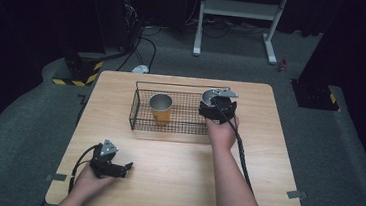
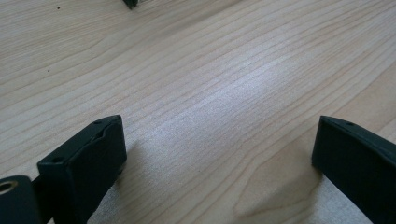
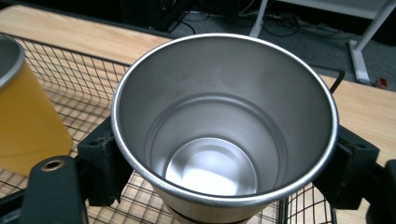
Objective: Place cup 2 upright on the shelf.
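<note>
Nearest the worktop's [image 1: 174,177] front-left corner, the left gripper [image 1: 126,168] rested with jaws apart, holding nothing. Clamped in the right gripper [image 3: 224,154], a steel cup [image 3: 224,121] hung over the wire basket's [image 1: 134,110] right end, not yet set down beside the yellow cup [image 1: 161,109]

Upright steel cup [image 3: 224,126] over basket [image 3: 70,74]

The left gripper [image 1: 126,168] lies low at the near left of the tabletop [image 1: 175,172], its jaws spread wide with nothing between them. The right forearm stretches forward, and the right gripper [image 1: 216,108] is clamped around a steel cup [image 3: 224,126].
</note>
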### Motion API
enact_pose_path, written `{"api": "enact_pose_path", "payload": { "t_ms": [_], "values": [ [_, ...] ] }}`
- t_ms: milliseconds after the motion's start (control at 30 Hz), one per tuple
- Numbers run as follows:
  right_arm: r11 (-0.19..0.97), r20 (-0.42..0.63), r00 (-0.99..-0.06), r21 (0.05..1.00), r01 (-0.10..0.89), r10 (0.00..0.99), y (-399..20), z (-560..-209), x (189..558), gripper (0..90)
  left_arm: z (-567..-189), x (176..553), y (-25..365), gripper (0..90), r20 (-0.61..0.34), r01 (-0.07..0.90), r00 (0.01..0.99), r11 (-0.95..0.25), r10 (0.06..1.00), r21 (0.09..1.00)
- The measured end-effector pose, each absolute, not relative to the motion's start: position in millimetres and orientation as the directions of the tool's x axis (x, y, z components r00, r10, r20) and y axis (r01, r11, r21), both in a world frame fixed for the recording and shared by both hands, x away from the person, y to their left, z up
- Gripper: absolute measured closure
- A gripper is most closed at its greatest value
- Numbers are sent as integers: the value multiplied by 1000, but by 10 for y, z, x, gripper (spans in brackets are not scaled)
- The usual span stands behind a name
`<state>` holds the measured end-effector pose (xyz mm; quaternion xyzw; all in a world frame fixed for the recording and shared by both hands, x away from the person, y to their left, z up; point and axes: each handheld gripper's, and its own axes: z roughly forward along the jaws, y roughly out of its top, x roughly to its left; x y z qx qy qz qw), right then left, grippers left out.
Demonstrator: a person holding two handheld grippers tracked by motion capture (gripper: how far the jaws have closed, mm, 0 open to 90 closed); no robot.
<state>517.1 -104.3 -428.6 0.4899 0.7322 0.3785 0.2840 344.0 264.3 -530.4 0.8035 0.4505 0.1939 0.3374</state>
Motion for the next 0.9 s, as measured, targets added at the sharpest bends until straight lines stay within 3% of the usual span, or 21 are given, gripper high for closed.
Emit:
{"api": "enact_pose_path", "payload": {
  "t_ms": [900],
  "values": [
    [269, -40, -377, 769, 580, 925, -969, -4558, 5274, 184, -5305, 3442, 2640, 31, 6, 593, 520, -366, 854, 717]
  ]
}}
